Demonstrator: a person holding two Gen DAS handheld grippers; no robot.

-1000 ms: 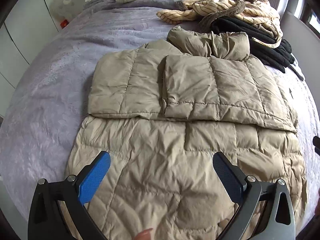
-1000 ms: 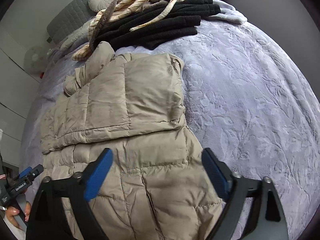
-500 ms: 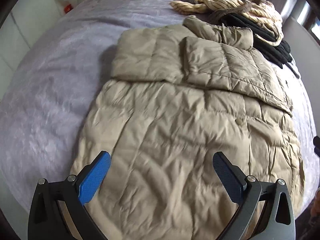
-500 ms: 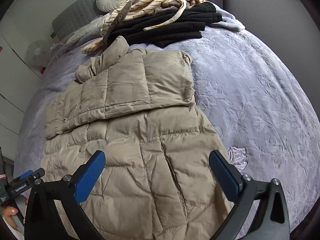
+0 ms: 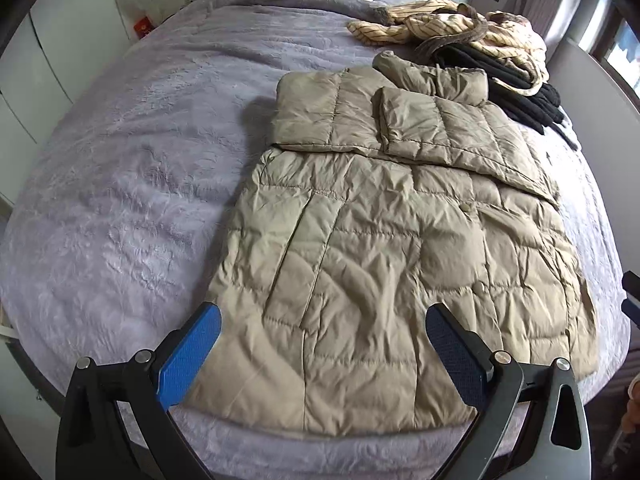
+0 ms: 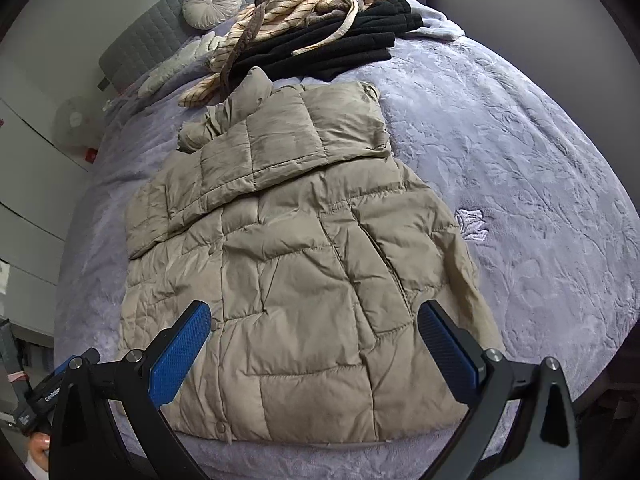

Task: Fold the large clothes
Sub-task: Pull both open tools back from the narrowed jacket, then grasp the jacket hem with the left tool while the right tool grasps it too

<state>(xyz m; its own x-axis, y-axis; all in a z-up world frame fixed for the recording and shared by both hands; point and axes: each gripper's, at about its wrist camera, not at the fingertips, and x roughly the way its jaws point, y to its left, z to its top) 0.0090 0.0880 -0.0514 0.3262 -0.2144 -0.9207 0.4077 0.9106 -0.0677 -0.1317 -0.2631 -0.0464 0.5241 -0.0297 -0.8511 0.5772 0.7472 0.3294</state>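
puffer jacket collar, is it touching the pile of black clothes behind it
Cannot tell. In the left wrist view the puffer jacket collar overlaps the black clothes in the picture, but whether fabric meets fabric or merely hides a gap is unclear.

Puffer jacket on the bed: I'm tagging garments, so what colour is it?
Plain khaki-beige, quilted, no print. The puffer jacket shows best in the left wrist view.

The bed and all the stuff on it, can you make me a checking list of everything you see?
Surface: purple blanket covers the bed.
Job's things: tan puffer jacket lies flat, sleeves folded across the chest.
Clutter: striped garment on black clothes; round cushion at the headboard.
Grippers: left hand-held gripper and right hand-held gripper both open, above the hem, holding nothing.
Cables: nothing seen.
Surroundings: grey quilted headboard, white cupboards, fan.
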